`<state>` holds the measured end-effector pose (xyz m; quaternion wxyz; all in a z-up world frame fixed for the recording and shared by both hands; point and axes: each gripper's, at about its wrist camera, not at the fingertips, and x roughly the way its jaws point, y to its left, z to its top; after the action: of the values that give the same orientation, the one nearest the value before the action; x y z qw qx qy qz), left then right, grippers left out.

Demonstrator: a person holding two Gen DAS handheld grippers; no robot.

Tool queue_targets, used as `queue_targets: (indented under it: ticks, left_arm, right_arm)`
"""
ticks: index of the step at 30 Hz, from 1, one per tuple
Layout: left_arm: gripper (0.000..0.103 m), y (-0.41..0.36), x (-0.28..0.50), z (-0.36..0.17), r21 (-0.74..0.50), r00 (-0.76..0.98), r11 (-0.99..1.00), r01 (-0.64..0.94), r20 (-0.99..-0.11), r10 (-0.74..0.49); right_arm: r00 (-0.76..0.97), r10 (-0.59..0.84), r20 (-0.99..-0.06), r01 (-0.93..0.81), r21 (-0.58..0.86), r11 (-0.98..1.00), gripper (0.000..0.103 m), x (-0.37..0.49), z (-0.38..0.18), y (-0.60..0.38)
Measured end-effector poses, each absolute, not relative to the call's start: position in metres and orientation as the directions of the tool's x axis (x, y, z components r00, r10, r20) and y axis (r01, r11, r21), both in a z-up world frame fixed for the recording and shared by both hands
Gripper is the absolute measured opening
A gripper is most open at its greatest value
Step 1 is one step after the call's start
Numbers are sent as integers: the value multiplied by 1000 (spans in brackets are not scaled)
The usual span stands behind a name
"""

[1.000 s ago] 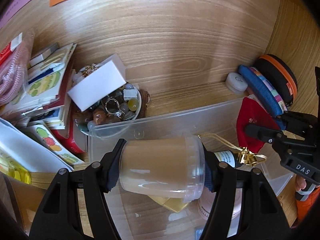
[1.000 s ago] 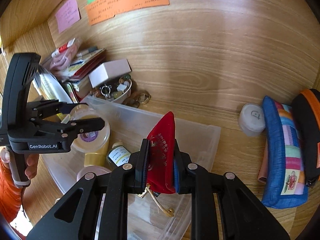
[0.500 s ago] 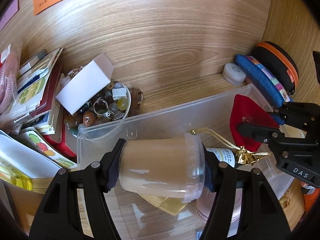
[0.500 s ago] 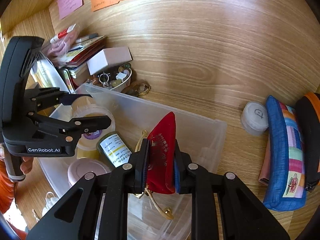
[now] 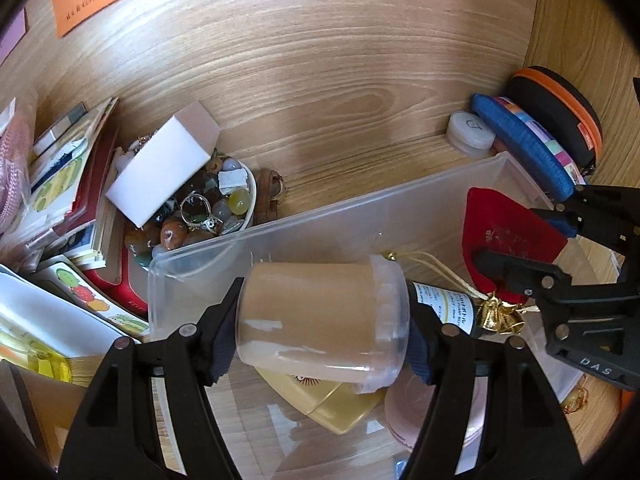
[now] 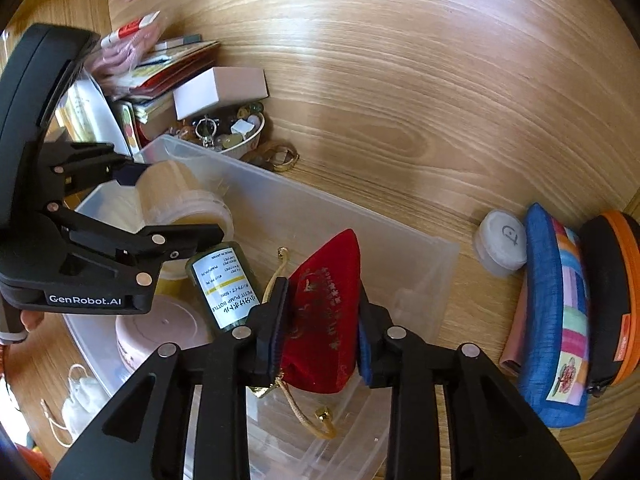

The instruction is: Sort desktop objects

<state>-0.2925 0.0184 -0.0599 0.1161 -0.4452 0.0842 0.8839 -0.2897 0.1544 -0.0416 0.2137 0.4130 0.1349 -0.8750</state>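
Red pouch (image 6: 324,312) between opening right gripper (image 6: 320,332) jaws — over bin (image 6: 420,276).

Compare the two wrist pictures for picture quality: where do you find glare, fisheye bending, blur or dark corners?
Left wrist view: glare streaks across the wooden back panel; its grain bows from the fisheye lens; corners are black; the tan jar looks sharp.
Right wrist view: a bright sheen on the panel; the clear bin rim curves; the red pouch is sharp; the jar is smeared.

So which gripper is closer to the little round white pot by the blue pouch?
Right. The right gripper, opening around the red bag, sits nearer the white pot. The left gripper, opening around the tan jar, is farther off.
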Motion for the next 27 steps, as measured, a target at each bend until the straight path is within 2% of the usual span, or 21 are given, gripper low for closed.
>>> queue_targets:
  ticks: [2,4,7,11,13,16,20,22,27]
  left_arm:
    - [75,17,-291,-56,49,-587,-961,-274,-799,127]
    - [75,16,-289,-53,49,-592,-960,-275,-795,129]
    - [79,16,-284,-49,70,-600,-959,-276,-792,115]
    - [82,15,-277,-47,85,-606,-958,-274,-789,103]
    - [83,12,-271,-45,91,-610,-958,-273,-786,99]
    - [89,9,-266,-39,90,-619,-961,-261,-779,95]
    - [90,3,-256,-29,88,-634,-966,-242,-768,89]
    - [91,0,-252,-25,85,-636,-967,-239,-767,90]
    - [93,-8,-235,-14,74,-648,-971,-226,-756,94]
  right_arm:
    - [-580,-247,-777,482,-83,-872,35,-288,-41,153]
    - [-591,-234,-772,481,-104,-871,46,-286,-40,152]
    - [-603,-223,-766,488,-133,-863,58,-283,-38,149]
    - [-624,-193,-758,484,-181,-856,61,-279,-38,145]
    - [-621,-189,-761,483,-182,-856,65,-277,-39,145]
    - [-624,-182,-759,473,-182,-862,67,-273,-39,146]
    - [-634,-191,-749,461,-168,-871,69,-264,-31,151]
    - [-646,-186,-741,451,-174,-875,78,-260,-26,152]
    - [-680,-174,-712,437,-202,-877,81,-245,-12,152]
